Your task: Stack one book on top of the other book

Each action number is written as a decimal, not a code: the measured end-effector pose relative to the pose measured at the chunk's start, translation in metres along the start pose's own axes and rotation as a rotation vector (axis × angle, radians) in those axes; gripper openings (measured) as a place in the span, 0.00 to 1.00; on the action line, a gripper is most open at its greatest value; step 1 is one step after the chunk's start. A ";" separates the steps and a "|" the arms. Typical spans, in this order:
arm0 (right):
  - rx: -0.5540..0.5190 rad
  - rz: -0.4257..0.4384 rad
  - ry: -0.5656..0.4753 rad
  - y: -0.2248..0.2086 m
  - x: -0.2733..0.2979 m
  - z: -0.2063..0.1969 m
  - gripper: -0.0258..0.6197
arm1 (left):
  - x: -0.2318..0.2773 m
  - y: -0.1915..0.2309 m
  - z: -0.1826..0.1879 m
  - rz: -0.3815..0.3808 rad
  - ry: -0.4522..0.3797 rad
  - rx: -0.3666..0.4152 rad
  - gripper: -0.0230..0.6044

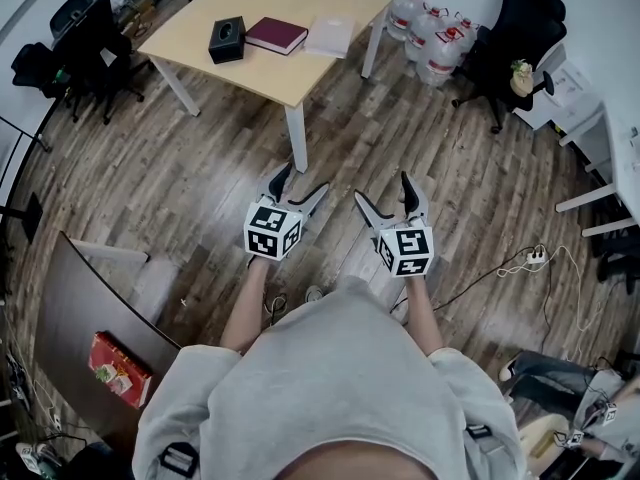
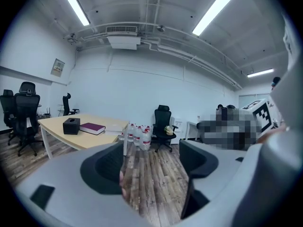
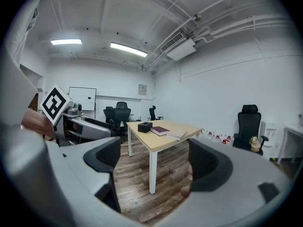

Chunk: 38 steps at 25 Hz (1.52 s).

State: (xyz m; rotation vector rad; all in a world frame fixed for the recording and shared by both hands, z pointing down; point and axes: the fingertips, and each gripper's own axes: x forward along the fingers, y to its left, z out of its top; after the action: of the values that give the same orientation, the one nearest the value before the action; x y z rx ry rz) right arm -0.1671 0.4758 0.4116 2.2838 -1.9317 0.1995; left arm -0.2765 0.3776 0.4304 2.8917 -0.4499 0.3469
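Note:
A maroon book [image 1: 276,35] [image 2: 92,128] [image 3: 160,130] lies on a light wooden table [image 1: 300,78] [image 2: 94,138] [image 3: 165,143], with a pale book [image 1: 330,37] [image 3: 178,135] just to its right. Both grippers hang over the wooden floor, well short of the table. My left gripper [image 1: 297,187] [image 2: 149,167] stands open with nothing between its jaws. To its right, the right gripper [image 1: 390,195] [image 3: 152,163] is open and empty too. Both point toward the table.
A black tissue box [image 1: 227,40] sits left of the maroon book. Several water bottles [image 1: 425,30] stand by the table's right end, with black office chairs [image 1: 515,38] around. Cables and a power strip [image 1: 535,257] lie on the floor at right. A dark desk [image 1: 90,318] is at lower left.

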 end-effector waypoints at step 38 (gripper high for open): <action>0.071 0.014 0.034 -0.130 0.222 0.017 0.71 | 0.201 0.142 0.060 0.053 0.073 -0.028 0.62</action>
State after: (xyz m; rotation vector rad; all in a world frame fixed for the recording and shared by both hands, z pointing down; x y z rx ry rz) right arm -0.0020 0.2788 0.4343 2.2957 -1.9540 0.3116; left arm -0.1238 0.1764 0.4465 2.8339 -0.5154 0.4489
